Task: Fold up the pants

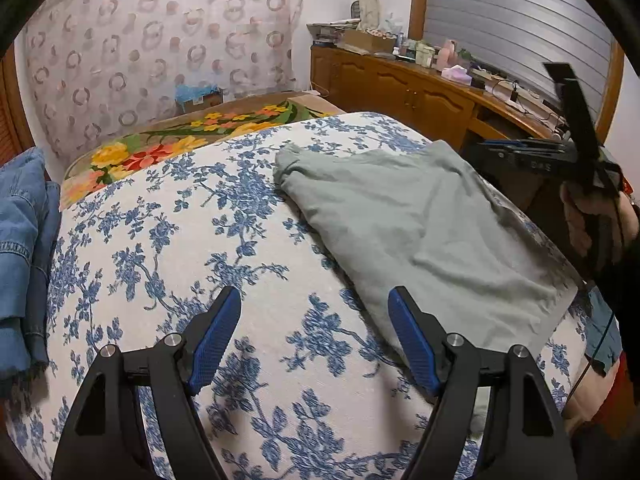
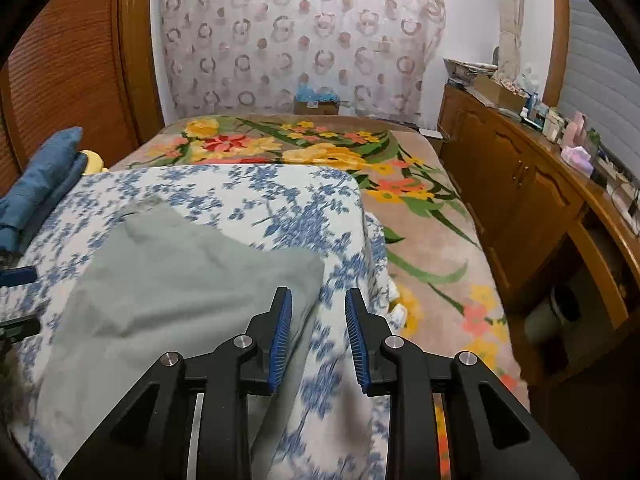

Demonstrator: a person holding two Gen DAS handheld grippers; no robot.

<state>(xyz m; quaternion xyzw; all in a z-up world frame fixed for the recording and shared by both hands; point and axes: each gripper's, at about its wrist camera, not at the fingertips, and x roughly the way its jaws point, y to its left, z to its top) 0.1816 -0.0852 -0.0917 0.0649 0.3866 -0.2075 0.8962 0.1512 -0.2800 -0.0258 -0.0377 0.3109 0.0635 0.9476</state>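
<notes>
Pants (image 2: 176,280), grey-green and already doubled into a flat packet, lie in the lower left of the right wrist view, on the blue-flowered cloth (image 2: 280,200) that covers the bed. The right gripper (image 2: 318,336) stands just beside their near corner, its jaws parted a little with nothing between them; only printed cloth shows in the gap. The left gripper (image 1: 314,336) hangs wide open over bare cloth at the bottom of its own view, empty, near the packet's lower left edge.

Risk, as I judge it: a low pinch at that corner could catch the flowered cloth along with the pants and drag both, spoiling the fold. The packet also lies close to the cloth's right edge, where it drops to the floral blanket (image 2: 420,220); a sideways tug could slide it off.

Room is best toward the upper left, where open cloth runs up to the denim pile (image 1: 24,240). The wooden cabinets (image 2: 520,200) crowd the right.
</notes>
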